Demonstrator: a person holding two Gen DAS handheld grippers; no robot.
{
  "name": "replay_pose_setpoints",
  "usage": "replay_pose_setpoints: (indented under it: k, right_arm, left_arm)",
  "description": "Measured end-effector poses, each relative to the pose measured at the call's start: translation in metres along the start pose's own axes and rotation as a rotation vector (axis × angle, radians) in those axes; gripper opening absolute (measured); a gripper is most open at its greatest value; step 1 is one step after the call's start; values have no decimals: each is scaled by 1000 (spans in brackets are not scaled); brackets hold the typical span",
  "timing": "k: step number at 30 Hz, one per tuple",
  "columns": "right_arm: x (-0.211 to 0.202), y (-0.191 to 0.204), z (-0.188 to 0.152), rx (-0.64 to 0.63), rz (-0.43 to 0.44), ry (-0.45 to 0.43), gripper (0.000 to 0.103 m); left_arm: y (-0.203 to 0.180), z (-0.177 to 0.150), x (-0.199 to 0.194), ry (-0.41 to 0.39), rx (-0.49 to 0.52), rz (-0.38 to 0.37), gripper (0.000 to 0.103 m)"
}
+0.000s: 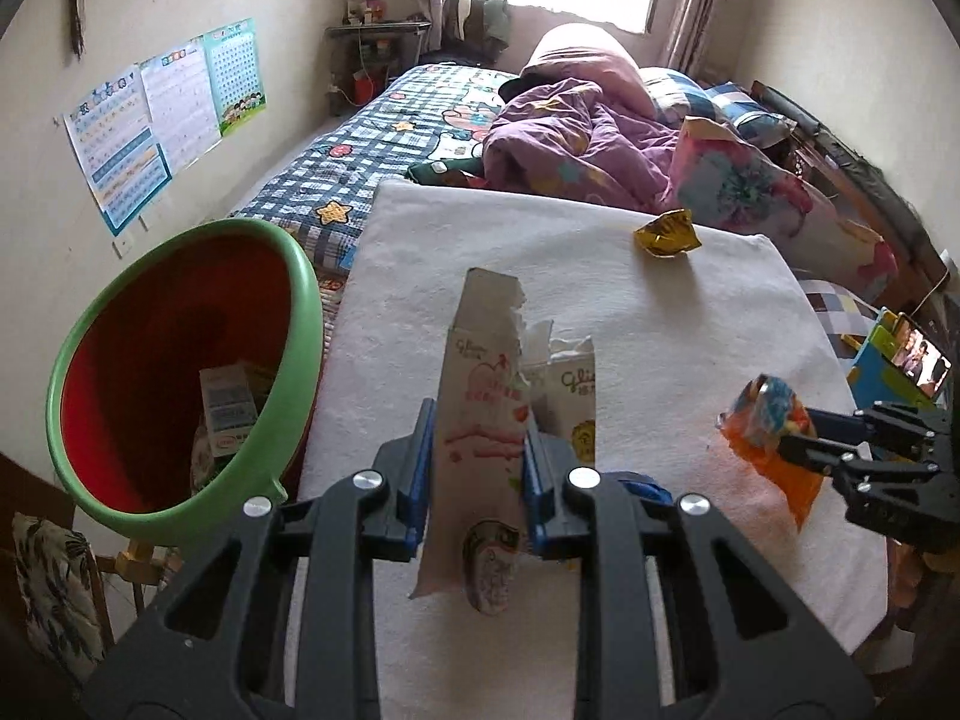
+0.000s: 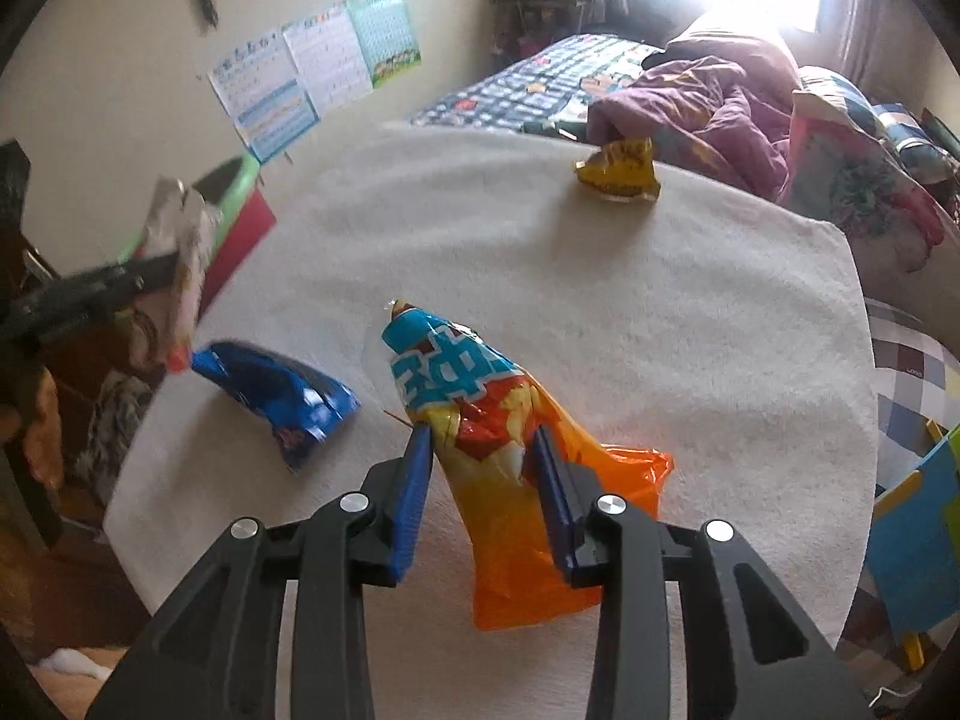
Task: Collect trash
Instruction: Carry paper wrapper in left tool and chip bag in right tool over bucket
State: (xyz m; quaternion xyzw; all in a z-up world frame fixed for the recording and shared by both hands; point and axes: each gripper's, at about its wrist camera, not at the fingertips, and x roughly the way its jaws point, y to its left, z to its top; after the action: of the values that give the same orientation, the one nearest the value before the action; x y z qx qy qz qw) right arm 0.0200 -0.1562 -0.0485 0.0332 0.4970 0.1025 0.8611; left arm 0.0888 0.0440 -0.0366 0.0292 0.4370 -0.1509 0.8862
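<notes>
My left gripper [image 1: 478, 420] is shut on a torn white and pink wrapper [image 1: 480, 396], held above the white towel-covered table [image 1: 600, 300]. It also shows at the left of the right wrist view [image 2: 180, 252]. My right gripper [image 2: 483, 438] is shut on an orange and blue snack bag [image 2: 480, 414], seen from the left wrist view [image 1: 768, 420] at the right. A yellow wrapper [image 1: 667, 233] lies at the table's far edge, also in the right wrist view [image 2: 621, 171]. A blue wrapper [image 2: 282, 390] lies on the table's left part.
A green-rimmed red bin [image 1: 180, 372] with a small carton inside stands left of the table. A bed with a checked blanket [image 1: 384, 138] and a purple quilt [image 1: 576, 138] lies beyond. A colourful toy stand [image 1: 900, 360] is at the right.
</notes>
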Motion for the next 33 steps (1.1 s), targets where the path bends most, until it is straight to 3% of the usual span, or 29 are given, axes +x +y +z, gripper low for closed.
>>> replay_pose_setpoints:
  k: [7, 13, 22, 24, 33]
  right_arm:
    - [-6, 5, 6, 58, 27, -31, 31]
    - [15, 10, 1, 73, 32, 23, 33]
    - [27, 12, -8, 96, 38, 48, 57]
    - [24, 10, -7, 113, 35, 37, 67]
    - [19, 13, -5, 133, -24, 27, 71]
  left_arm:
    - [11, -2, -4, -12, -10, 0, 24]
    - [22, -2, -5, -9, -14, 2, 24]
    - [45, -2, -7, -12, -22, 7, 24]
    - [49, -2, -8, -12, -25, 8, 24]
    - [74, -1, -8, -11, -30, 6, 24]
